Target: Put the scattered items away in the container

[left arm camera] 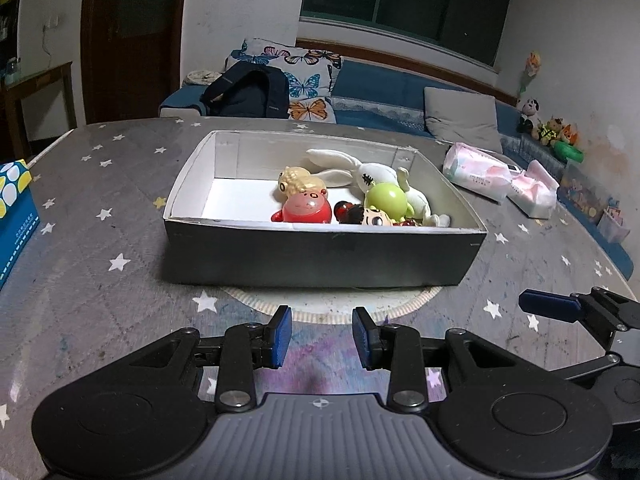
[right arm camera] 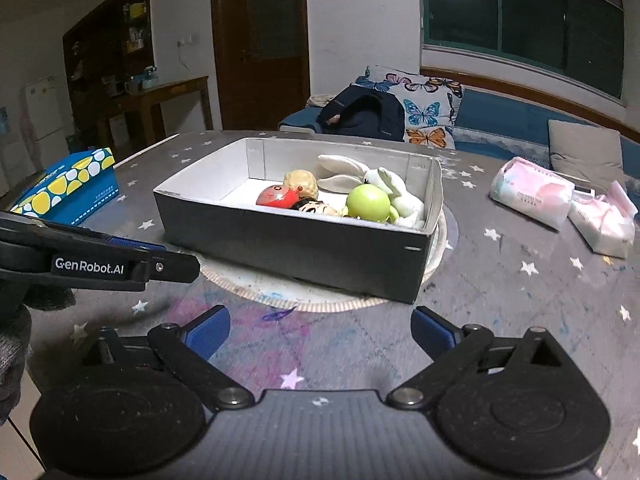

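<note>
A grey box with a white inside (left arm camera: 320, 256) (right arm camera: 288, 252) stands on the star-patterned table. In it lie a white plush rabbit (left arm camera: 360, 168) (right arm camera: 384, 184), a green round toy (left arm camera: 386, 196) (right arm camera: 368, 202), a red round toy (left arm camera: 306, 210) (right arm camera: 276, 196), a tan figure (left arm camera: 294, 178) (right arm camera: 301, 180) and a dark-haired doll head (left arm camera: 370, 216) (right arm camera: 316, 207). My left gripper (left arm camera: 322, 336) is open and empty, low over the table just before the box. My right gripper (right arm camera: 320, 332) is wide open and empty, to the right of the left one, before the box.
A blue and yellow tissue box (left arm camera: 14, 216) (right arm camera: 68, 188) stands at the table's left. Two pink-white tissue packs (left arm camera: 480, 172) (right arm camera: 532, 192) lie at the right. A round woven mat (right arm camera: 320, 292) lies under the box. A sofa with cushions stands behind the table.
</note>
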Tool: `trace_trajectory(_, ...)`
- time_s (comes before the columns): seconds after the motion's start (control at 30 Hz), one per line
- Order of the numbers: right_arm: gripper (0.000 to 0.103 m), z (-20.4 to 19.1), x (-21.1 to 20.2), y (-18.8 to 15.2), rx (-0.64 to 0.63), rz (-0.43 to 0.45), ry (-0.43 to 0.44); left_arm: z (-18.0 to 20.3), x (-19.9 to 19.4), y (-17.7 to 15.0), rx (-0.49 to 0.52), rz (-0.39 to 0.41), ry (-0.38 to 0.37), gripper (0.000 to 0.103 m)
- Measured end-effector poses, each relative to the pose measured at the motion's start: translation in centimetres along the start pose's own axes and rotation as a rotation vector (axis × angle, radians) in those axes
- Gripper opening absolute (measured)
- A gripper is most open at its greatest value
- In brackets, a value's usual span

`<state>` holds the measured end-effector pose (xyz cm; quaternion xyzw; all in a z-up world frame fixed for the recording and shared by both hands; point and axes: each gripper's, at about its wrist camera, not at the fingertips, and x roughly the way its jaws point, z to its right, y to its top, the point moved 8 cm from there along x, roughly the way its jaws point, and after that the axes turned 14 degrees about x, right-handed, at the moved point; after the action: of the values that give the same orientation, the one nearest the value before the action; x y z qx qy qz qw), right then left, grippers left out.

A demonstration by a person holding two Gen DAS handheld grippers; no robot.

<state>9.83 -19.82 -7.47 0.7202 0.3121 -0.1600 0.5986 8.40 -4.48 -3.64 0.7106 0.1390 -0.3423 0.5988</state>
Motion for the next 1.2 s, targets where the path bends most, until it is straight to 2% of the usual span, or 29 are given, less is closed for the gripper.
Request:
trace_trajectory(0.23,0.103,-0.2,-0.4,-0.8,0.03,0.001,-0.013,0.2,-0.5,-0.7,0.005,0.001,0.028,0.036)
trace_trajectory(1.2,0.103,-0.8,-0.5,-2.5,0.075,-0.008,-0.036,-0.3,-2.1,-2.4,-0.011,0.005,0.107,0.036)
